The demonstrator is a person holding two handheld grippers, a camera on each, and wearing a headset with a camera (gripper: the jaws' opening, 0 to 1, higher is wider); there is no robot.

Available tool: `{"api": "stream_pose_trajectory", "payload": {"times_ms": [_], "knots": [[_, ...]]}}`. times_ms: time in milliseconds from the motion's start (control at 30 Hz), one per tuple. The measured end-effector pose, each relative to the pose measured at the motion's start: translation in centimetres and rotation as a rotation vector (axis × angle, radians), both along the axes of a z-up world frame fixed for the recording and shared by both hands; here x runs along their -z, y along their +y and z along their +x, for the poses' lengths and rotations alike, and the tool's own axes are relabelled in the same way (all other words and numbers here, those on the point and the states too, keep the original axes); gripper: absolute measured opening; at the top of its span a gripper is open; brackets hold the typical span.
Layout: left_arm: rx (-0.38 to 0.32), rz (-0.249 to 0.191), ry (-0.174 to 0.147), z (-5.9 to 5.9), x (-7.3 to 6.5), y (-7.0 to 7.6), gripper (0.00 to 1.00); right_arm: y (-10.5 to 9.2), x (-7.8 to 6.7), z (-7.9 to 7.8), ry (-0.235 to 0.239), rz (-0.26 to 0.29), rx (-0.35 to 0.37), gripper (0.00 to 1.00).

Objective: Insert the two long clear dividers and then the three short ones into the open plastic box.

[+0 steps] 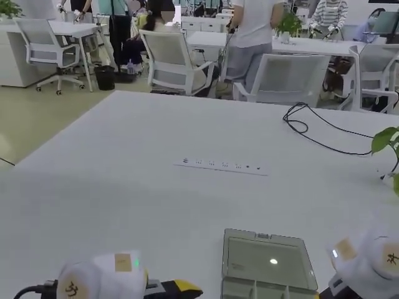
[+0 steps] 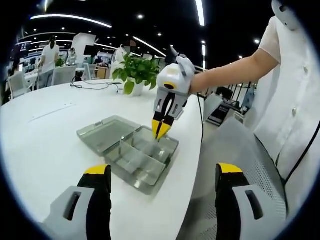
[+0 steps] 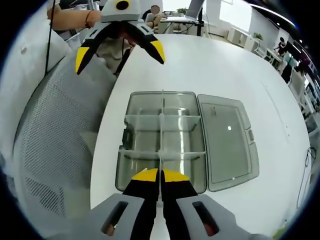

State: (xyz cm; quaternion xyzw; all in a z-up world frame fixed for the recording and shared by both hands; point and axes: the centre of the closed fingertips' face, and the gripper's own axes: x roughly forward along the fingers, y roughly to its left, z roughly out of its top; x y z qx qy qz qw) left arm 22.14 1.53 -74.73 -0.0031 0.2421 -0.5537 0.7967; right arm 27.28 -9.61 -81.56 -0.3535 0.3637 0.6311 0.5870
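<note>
The open clear plastic box lies near the table's edge with its lid folded flat beside it. My right gripper is shut on a thin clear divider, seen edge-on along the box's middle line. Two clear cross dividers span the box. In the left gripper view the right gripper points down into the box, tips together. My left gripper is open and holds nothing, hovering off the box's end; the right gripper view shows the left gripper beyond the box.
A grey mesh chair stands close against the table edge by the box. A potted plant and a black cable sit farther along the white table. People and office chairs are in the background.
</note>
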Motion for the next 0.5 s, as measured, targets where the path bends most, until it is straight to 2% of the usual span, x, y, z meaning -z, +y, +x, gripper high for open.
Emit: {"api": "stream_pose_trajectory", "payload": {"times_ms": [300, 500], "knots": [[0.003, 0.004, -0.001, 0.01, 0.05, 0.0, 0.88, -0.08, 0.53, -0.04, -0.012, -0.027, -0.012, 0.03], [0.001, 0.007, 0.001, 0.03, 0.15, 0.11, 0.88, -0.12, 0.6, 0.06, -0.014, -0.023, -0.006, 0.03]]}}
